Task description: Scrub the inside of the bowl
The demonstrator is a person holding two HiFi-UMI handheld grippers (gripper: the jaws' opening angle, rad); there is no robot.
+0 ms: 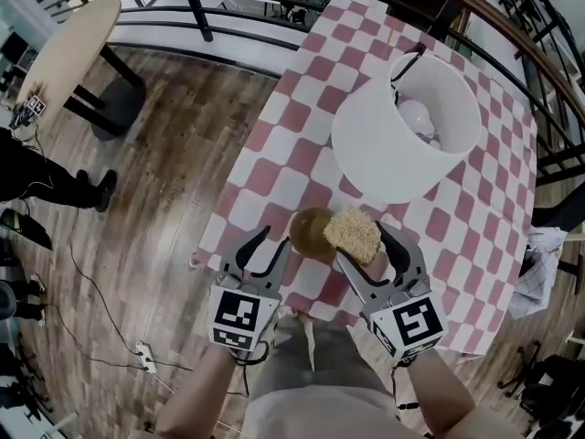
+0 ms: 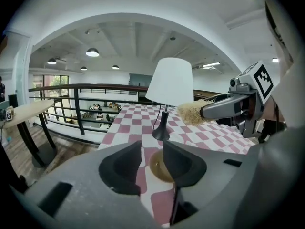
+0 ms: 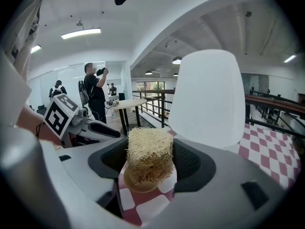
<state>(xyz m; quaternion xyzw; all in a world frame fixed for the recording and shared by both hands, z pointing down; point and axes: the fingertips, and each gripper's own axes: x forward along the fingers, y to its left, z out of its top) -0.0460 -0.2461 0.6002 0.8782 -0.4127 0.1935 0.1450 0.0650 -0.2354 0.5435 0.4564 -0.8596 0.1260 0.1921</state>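
A small brown bowl point(image 1: 309, 234) stands on the checkered table near its front edge. My right gripper point(image 1: 360, 242) is shut on a straw-coloured fibrous scrubber point(image 1: 353, 230), which hangs over the bowl's right rim. In the right gripper view the scrubber point(image 3: 149, 157) fills the gap between the jaws, with the bowl point(image 3: 141, 185) just below it. My left gripper point(image 1: 277, 239) is open just left of the bowl, with nothing between its fingers. In the left gripper view the bowl point(image 2: 159, 167) shows through the gap between the jaws point(image 2: 151, 162).
A lamp with a big white shade point(image 1: 408, 126) and a black base point(image 2: 161, 134) stands on the table point(image 1: 274, 167) just behind the bowl. A railing point(image 1: 228, 12) runs past the table's far side. A person point(image 3: 97, 93) and a round table point(image 3: 125, 104) are farther off.
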